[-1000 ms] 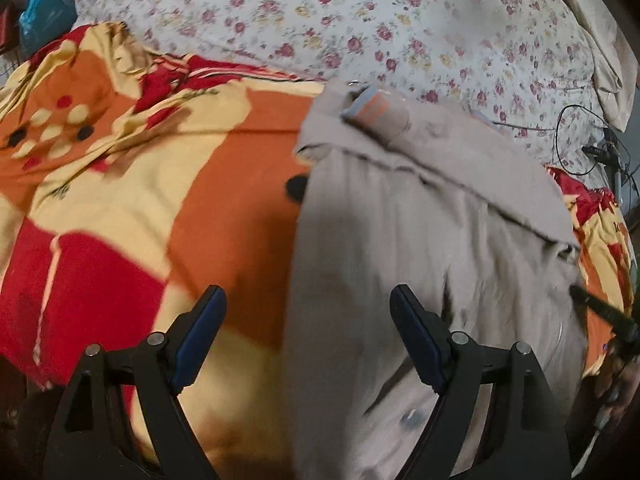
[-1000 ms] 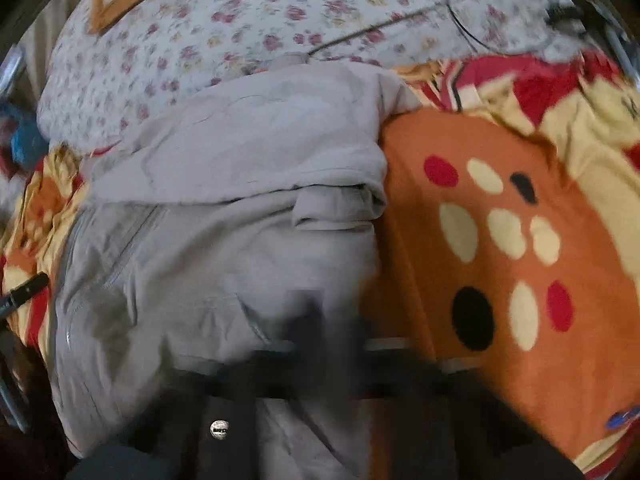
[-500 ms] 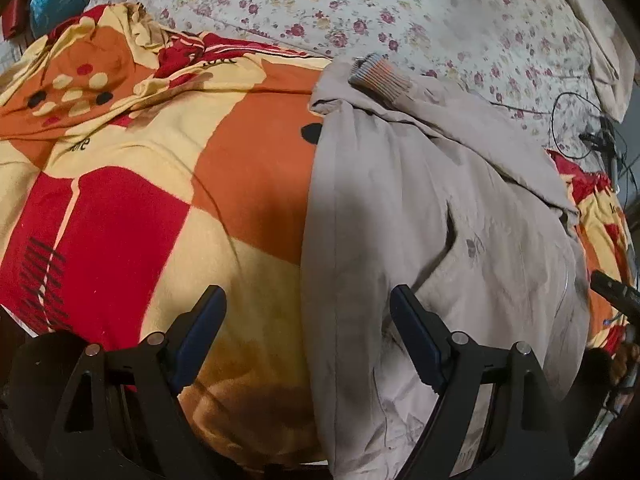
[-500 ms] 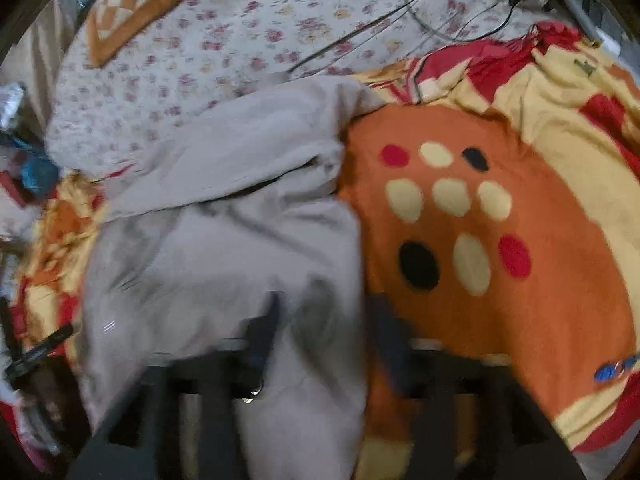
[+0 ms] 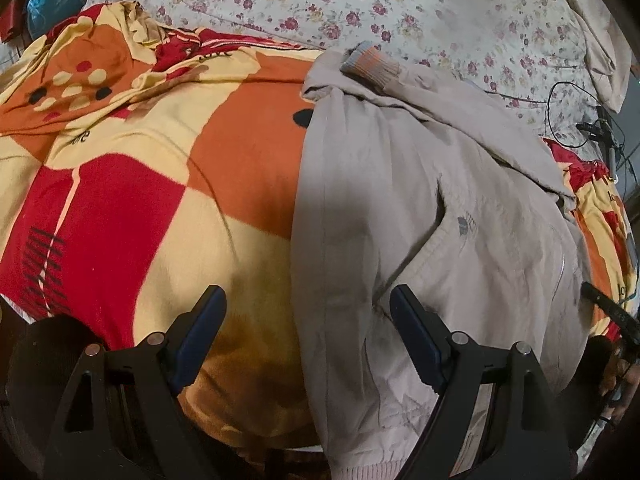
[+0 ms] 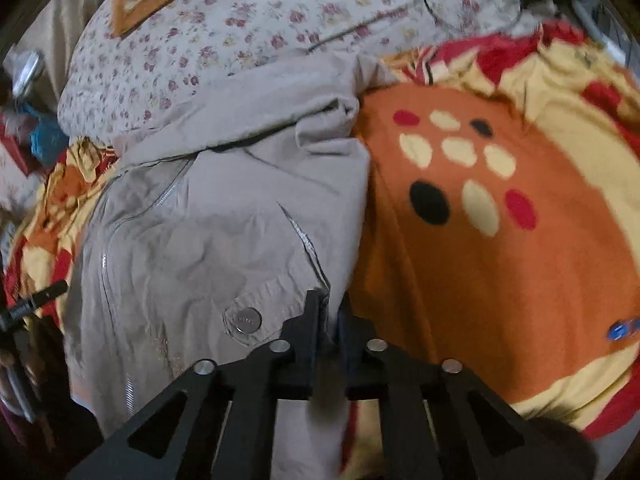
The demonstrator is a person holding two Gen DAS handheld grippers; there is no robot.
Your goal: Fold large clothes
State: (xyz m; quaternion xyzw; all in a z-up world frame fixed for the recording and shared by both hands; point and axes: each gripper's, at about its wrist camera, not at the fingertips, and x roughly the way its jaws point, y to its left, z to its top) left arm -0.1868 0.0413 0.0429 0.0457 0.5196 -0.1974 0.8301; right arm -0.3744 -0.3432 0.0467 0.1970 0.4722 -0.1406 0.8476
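Your right gripper has just snapped closed on the near right-hand edge of the beige jacket; half a second ago its jaws stood apart over that same edge, and now the two dark fingers meet with a strip of the cloth pinched between them, just beside the round metal snap button. Your left gripper remains wide open, as it was a second ago, holding nothing; its blue-padded fingers straddle the jacket's left edge, one over the blanket and the other over the beige cloth. The jacket lies spread lengthwise on the red, orange and yellow blanket, with a sleeve folded across its far end so the striped knitted cuff rests near the flowered bedsheet beyond. In the left camera view the jacket sits a little farther off and more fully in frame than before. This likely means one corner is now secured, and you probably need a matching hold with the left side before lifting the near hem for a fold. A dark cable lies on the sheet, well apart.
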